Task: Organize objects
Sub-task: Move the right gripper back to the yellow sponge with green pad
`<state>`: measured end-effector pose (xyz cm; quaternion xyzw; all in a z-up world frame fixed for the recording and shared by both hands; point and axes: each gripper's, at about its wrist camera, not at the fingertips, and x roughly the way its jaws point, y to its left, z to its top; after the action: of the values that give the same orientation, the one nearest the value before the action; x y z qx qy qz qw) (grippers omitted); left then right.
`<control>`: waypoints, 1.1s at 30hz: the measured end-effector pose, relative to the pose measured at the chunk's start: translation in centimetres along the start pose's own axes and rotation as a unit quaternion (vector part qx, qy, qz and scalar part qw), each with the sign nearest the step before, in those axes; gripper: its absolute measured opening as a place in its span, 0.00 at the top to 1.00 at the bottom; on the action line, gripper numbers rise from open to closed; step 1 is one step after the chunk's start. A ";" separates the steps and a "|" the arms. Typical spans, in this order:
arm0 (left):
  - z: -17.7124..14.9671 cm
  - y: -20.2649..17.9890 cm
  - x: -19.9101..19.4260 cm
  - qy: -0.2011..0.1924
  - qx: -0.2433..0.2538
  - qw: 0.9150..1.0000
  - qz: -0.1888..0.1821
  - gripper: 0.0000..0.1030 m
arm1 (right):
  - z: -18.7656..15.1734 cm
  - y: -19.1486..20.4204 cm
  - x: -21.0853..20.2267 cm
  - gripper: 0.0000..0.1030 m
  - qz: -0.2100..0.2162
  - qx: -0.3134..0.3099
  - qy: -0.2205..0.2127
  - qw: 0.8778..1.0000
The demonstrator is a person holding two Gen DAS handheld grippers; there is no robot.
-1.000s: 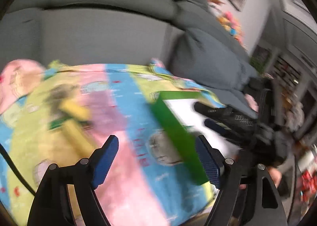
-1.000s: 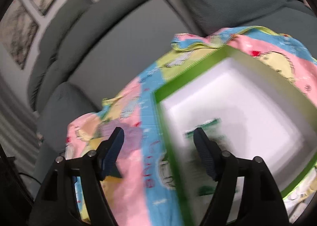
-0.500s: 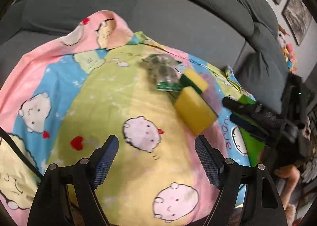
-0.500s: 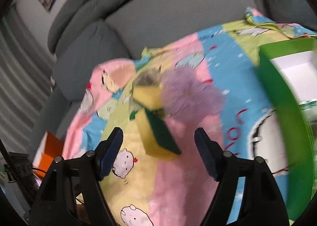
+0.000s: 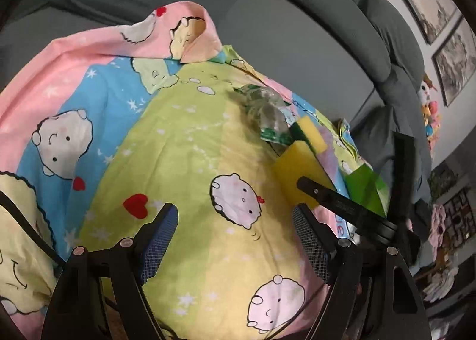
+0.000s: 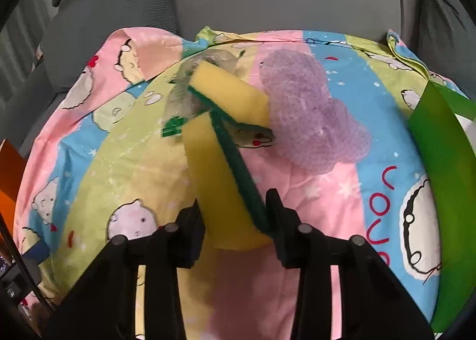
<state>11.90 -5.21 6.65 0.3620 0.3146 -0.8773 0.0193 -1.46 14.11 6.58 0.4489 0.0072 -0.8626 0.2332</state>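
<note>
Two yellow sponges with green scouring sides lie on a cartoon-print blanket [image 5: 178, 146]. My right gripper [image 6: 235, 218] is closing on the nearer sponge [image 6: 220, 179], which stands on edge with a pad against each side. The second sponge [image 6: 229, 93] lies just beyond, next to a purple mesh scrubber [image 6: 306, 119] and a clear wrapper [image 6: 184, 101] with green print. My left gripper [image 5: 235, 238] hangs open over bare blanket, nothing between its fingers. In the left wrist view the held sponge [image 5: 297, 167] sits ahead to the right, the right gripper's fingers [image 5: 327, 194] on it.
A green-walled box [image 6: 446, 167] with a white inside stands on the blanket at the right edge. A grey sofa [image 5: 282, 27] rises behind the blanket. An orange object [image 6: 9, 167] shows at the far left. Framed pictures and toys sit far right in the left wrist view.
Both views have swung away from the green box toward the sponges. The right gripper has dropped around the nearer sponge and its jaws have narrowed onto it. The left gripper has stayed open.
</note>
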 end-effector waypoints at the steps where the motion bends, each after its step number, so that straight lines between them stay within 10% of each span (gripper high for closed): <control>1: 0.1 0.2 -0.1 -0.001 -0.005 1.000 -0.004 0.23 | -0.1 0.2 -0.4 0.65 0.024 0.007 0.003 1.000; 10: 0.2 0.9 0.2 0.005 -0.015 1.000 -0.001 0.23 | -1.5 1.5 -1.5 0.65 0.206 0.052 0.090 0.973; 23: -0.7 -0.9 2.6 0.043 0.007 0.999 0.000 0.23 | -0.6 -3.2 -2.8 0.39 0.097 0.071 0.073 0.990; 28: -1.7 -2.6 4.3 0.069 0.016 0.997 -0.026 0.22 | 0.1 -3.6 -3.5 0.39 0.112 0.068 0.046 0.990; 33: -2.5 -4.0 5.9 0.083 0.031 0.996 -0.026 0.23 | 0.3 -2.8 -2.8 0.64 0.113 0.049 0.041 0.992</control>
<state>8.10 0.52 3.64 0.4258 0.2968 -0.8538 -0.0411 -1.50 17.62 8.40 0.4930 -0.0763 -0.8109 0.3060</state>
